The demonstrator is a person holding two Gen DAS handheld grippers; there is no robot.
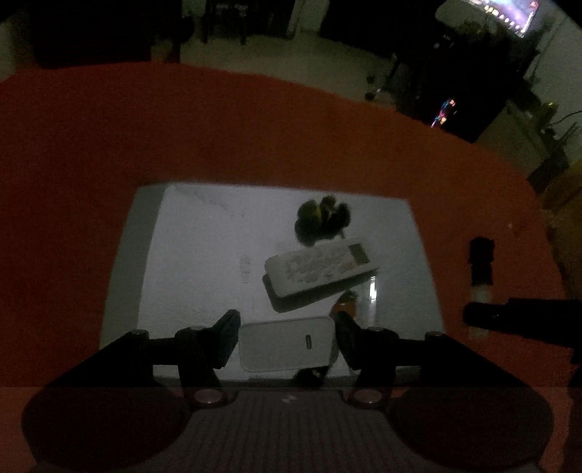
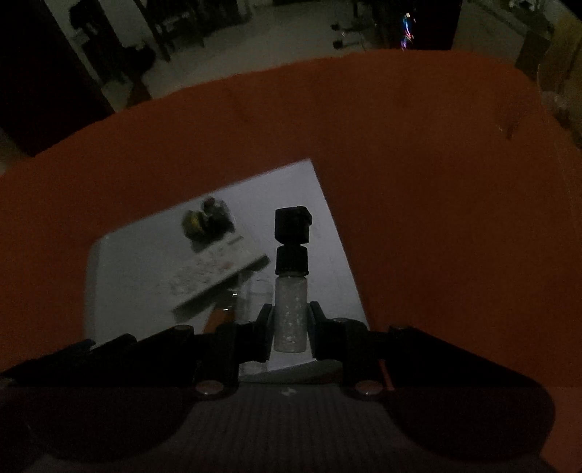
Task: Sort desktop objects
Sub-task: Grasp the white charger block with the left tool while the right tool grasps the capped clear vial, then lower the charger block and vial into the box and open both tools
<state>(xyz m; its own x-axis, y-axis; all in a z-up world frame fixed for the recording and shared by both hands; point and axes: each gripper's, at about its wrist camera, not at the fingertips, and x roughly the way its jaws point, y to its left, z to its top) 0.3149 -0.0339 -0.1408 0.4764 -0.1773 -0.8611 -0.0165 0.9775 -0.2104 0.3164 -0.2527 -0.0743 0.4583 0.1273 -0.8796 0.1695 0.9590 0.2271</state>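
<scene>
A white tray [image 1: 145, 233] lies on an orange table [image 1: 254, 138]. In it are a white remote control [image 1: 320, 267], a dark round clump [image 1: 322, 218] and a small clear item [image 1: 371, 291]. My left gripper [image 1: 287, 336] holds a white charger block [image 1: 287, 344] between its fingers, just above the tray's near edge. My right gripper [image 2: 290, 327] is shut on a white spray bottle [image 2: 290, 313] with a black pump top [image 2: 292, 227], held over the tray's right side [image 2: 327, 203]. The bottle also shows in the left wrist view [image 1: 481, 269].
The orange table [image 2: 436, 182] spreads around the tray on all sides. The remote [image 2: 214, 276] and dark clump [image 2: 207, 222] lie left of the bottle. Beyond the table's far edge is a dim room with dark furniture and a lit screen [image 1: 509, 11].
</scene>
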